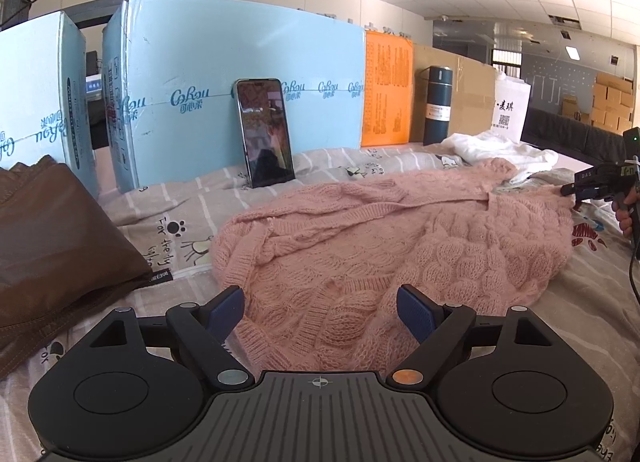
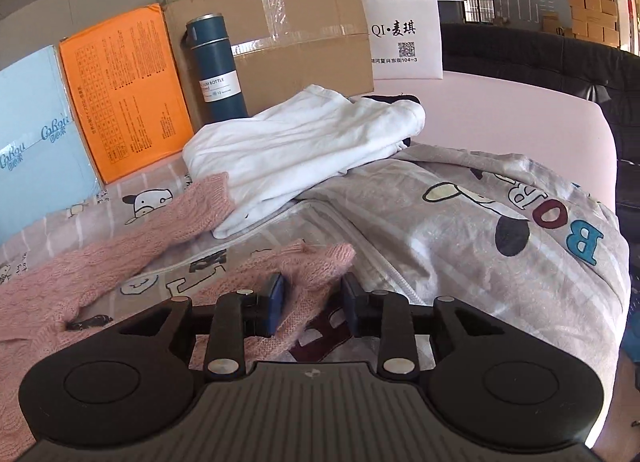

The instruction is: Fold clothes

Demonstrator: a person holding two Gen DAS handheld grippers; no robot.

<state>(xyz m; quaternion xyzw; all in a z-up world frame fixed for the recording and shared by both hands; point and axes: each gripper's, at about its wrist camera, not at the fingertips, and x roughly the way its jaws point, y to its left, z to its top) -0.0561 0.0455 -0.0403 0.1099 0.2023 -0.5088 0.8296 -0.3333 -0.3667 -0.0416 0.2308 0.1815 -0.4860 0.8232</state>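
A pink cable-knit sweater (image 1: 392,246) lies spread on the cartoon-print bed sheet (image 1: 176,217). My left gripper (image 1: 320,314) is open, its blue pads on either side of the sweater's near hem, just above it. My right gripper (image 2: 312,298) is open, with a corner of the pink sweater (image 2: 308,266) lying between its blue pads. In the left wrist view the right gripper (image 1: 576,193) shows at the sweater's far right edge. A white garment (image 2: 296,141) lies crumpled behind the sweater.
A brown leather item (image 1: 60,246) lies at the left. A phone (image 1: 266,133) leans on light blue boxes (image 1: 240,73). An orange box (image 2: 124,97), a dark blue bottle (image 2: 218,69), a cardboard box (image 2: 296,37) and a white bag (image 2: 404,37) line the back.
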